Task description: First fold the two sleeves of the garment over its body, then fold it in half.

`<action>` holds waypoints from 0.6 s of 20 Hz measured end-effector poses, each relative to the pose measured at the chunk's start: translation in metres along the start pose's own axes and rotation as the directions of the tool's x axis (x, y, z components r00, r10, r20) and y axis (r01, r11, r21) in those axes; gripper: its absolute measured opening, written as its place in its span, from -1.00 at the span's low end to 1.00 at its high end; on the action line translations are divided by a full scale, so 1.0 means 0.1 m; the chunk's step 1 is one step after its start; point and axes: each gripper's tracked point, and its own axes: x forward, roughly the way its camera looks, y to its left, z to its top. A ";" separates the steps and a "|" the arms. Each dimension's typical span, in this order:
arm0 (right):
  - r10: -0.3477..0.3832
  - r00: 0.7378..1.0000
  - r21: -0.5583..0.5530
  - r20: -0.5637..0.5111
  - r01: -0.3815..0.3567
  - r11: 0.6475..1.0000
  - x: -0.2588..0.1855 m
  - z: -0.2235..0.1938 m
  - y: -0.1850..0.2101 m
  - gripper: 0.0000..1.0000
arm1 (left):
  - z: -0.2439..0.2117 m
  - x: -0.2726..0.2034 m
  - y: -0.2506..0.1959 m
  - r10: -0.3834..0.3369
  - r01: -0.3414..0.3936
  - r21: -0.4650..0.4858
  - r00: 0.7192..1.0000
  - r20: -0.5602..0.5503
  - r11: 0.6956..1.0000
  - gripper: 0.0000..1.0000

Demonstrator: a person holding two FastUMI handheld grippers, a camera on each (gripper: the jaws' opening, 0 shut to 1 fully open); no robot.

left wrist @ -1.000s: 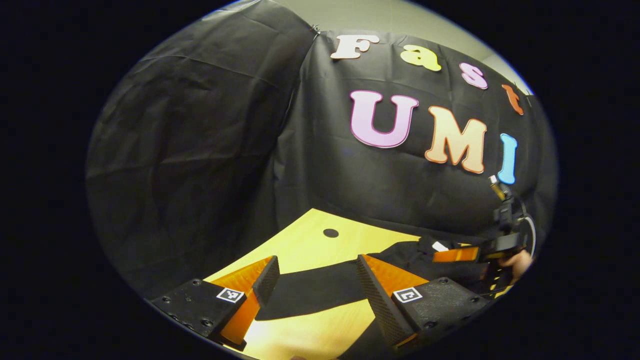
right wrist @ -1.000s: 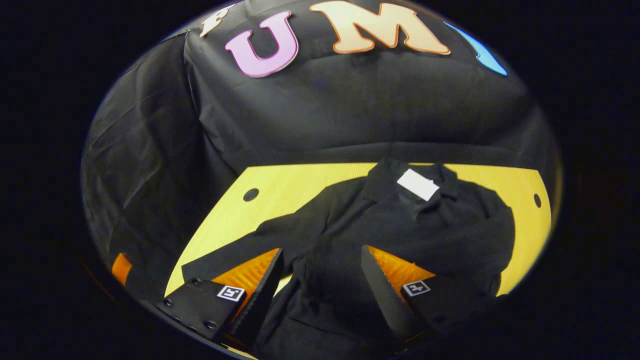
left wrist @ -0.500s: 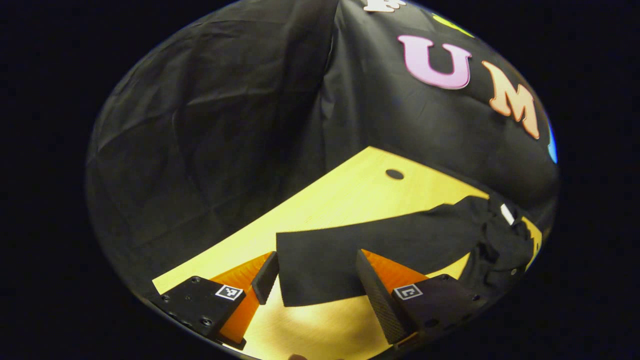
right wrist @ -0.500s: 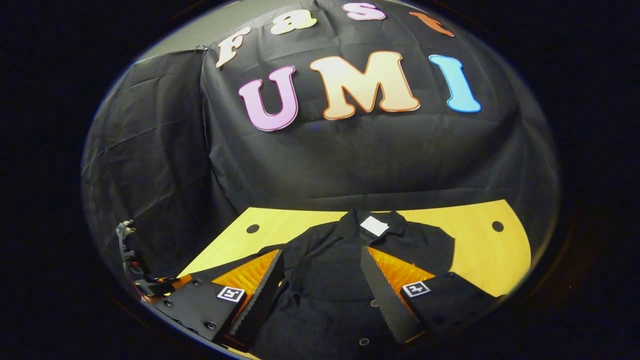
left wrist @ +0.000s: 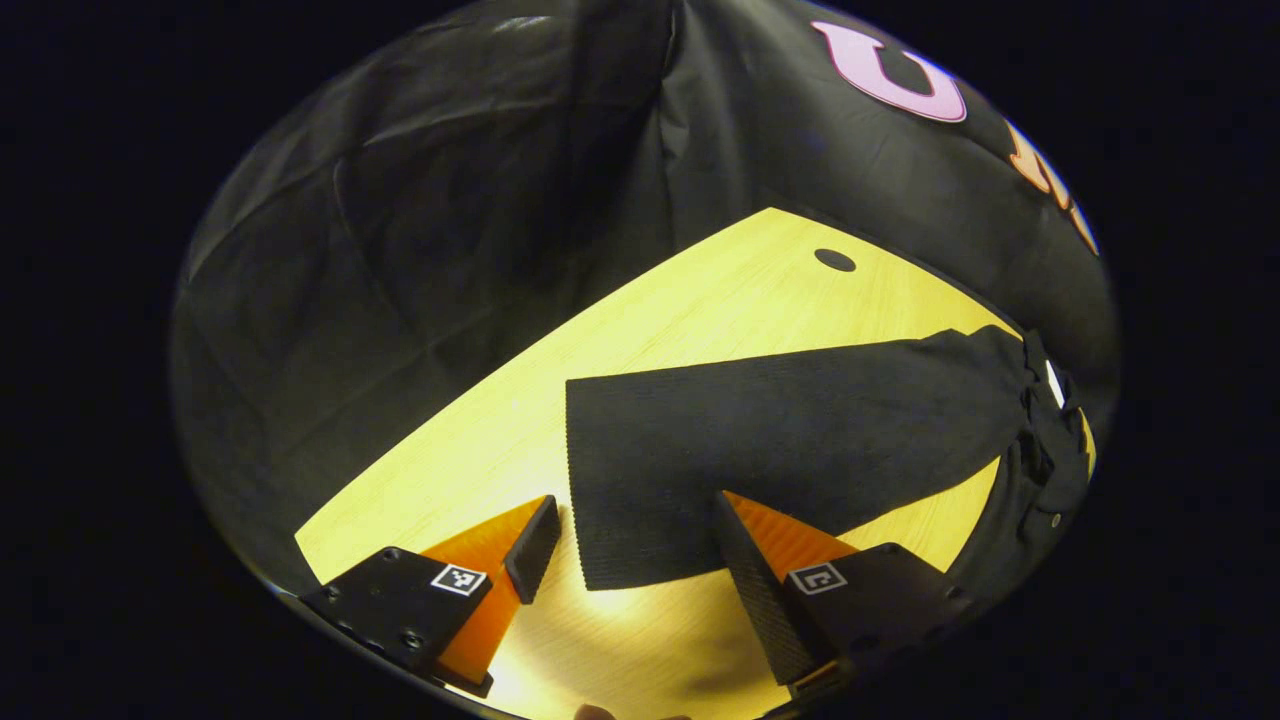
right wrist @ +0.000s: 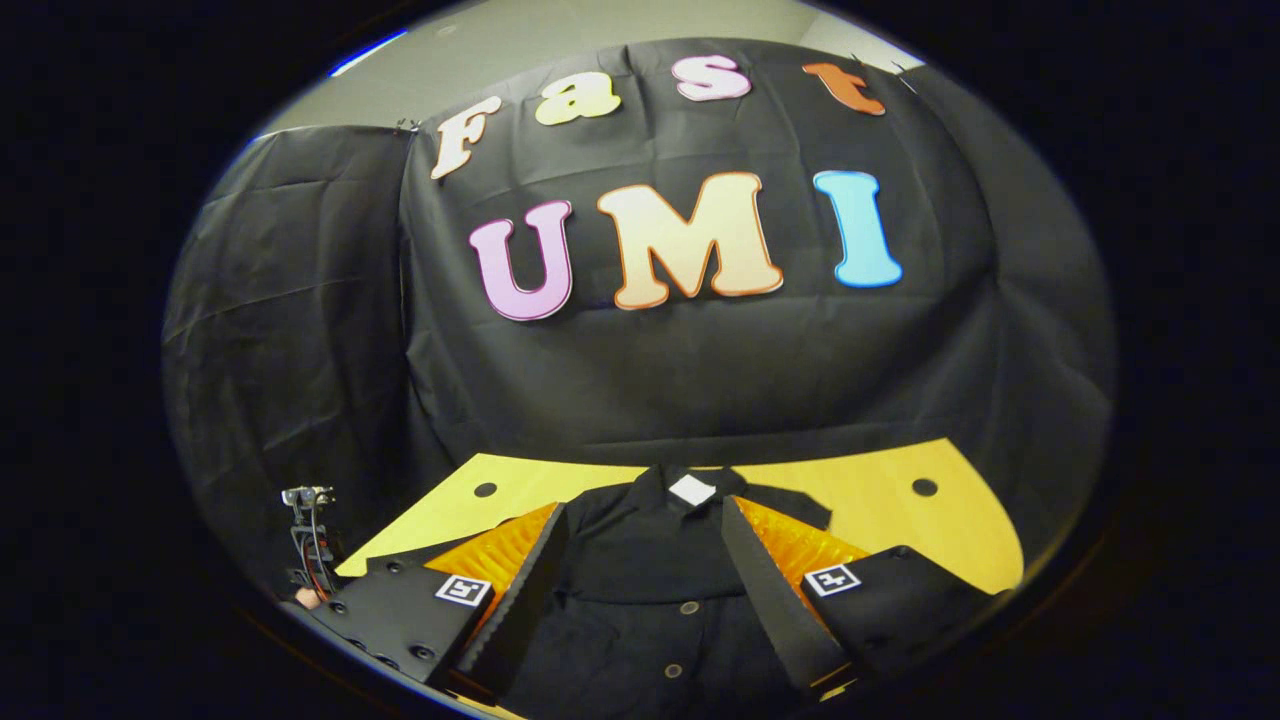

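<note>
In the left gripper view, the left gripper (left wrist: pixel 625 535) is hanging over the yellow tabletop (left wrist: pixel 650 330). Its two fingers are spread wide apart and are holding nothing. Between them, the cuff end of one long black sleeve (left wrist: pixel 760 430) is lying flat on the wood. The sleeve is stretching straight out to the side, away from the body of the garment (left wrist: pixel 1040 470), which is bunched at the right edge of that view. So this sleeve is not folded over yet.

In the right gripper view, the other gripper is showing small at the far left. In the middle, the right gripper (right wrist: pixel 640 570) is hovering above the garment (right wrist: pixel 640 560), and its fingers are spread wide too, pinching nothing. The black garment is lying on the tabletop (right wrist: pixel 900 500) with its collar and a white tag (right wrist: pixel 691 490) at the far end and buttons (right wrist: pixel 688 607) down the front. On the right, the other sleeve looks already laid over the body, but it is too dark to be sure.

The job looks like it is still near the start. The left sleeve needs folding in, and then the whole thing needs folding in half.
</note>
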 end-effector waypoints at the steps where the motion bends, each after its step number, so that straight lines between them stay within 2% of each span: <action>1: -0.010 1.000 -0.002 0.012 0.010 1.000 -0.11 0.02 -0.04 0.95 | 0.01 0.02 -0.02 -0.017 0.017 0.012 1.000 0.000 1.000 0.83; 2: -0.018 1.000 -0.004 0.020 0.018 1.000 -0.19 0.04 -0.07 1.00 | 0.02 0.00 -0.05 -0.035 0.035 0.018 0.999 -0.018 0.999 0.83; 3: -0.030 0.999 -0.008 0.026 0.030 1.000 -0.23 0.06 -0.12 0.94 | 0.05 0.00 -0.06 -0.043 0.044 0.033 0.999 -0.029 0.998 0.63; 4: -0.041 0.999 -0.014 0.032 0.041 0.999 -0.28 0.07 -0.17 0.94 | 0.04 0.02 -0.11 -0.060 0.061 0.044 0.998 -0.036 0.997 0.52; 5: -0.053 0.998 -0.022 0.037 0.053 0.998 -0.31 0.08 -0.21 0.84 | 0.04 0.02 -0.17 -0.073 0.076 0.056 0.996 -0.041 0.996 0.39; 6: -0.061 0.997 -0.024 0.039 0.062 0.998 -0.33 0.08 -0.24 0.94 | 0.05 0.06 -0.21 -0.090 0.093 0.067 0.995 -0.040 0.993 0.14; 10: -0.079 0.996 -0.011 0.032 0.079 0.997 -0.40 0.03 -0.34 0.95 | 0.13 0.09 -0.33 -0.111 0.111 0.058 0.994 -0.015 0.992 -0.97; 12: -0.090 0.995 -0.011 0.042 0.091 0.996 -0.43 0.06 -0.38 0.94 | 0.16 0.09 -0.37 -0.132 0.132 0.044 0.991 -0.012 0.990 -1.00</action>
